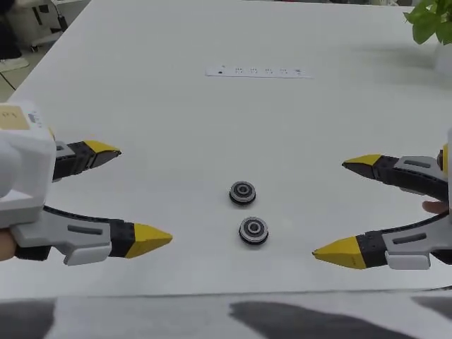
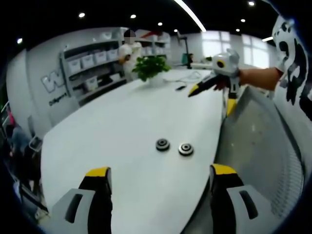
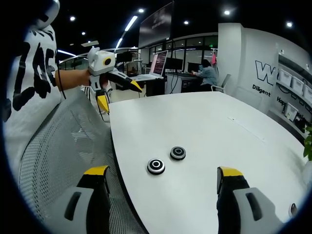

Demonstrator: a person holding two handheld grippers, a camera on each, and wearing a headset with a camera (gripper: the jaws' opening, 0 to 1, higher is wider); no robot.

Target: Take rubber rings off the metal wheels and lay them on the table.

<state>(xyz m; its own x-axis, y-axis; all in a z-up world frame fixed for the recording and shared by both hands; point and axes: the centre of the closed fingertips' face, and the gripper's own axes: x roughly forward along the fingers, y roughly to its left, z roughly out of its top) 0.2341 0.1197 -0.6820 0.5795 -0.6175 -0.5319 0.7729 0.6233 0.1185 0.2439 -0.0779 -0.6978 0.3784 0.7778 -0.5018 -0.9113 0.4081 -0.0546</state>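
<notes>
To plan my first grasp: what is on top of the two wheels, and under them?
Nothing lies on the far wheel or the near wheel; each has a dark ring around it. Both rest on the table; their undersides are hidden.

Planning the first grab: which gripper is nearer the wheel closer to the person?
Right. The right gripper sits right of that wheel; the left gripper is farther, to its left.

One wheel (image 1: pixel 242 193) lies just behind the other wheel (image 1: pixel 253 230), near the front edge of the table (image 1: pixel 176 106).
</notes>
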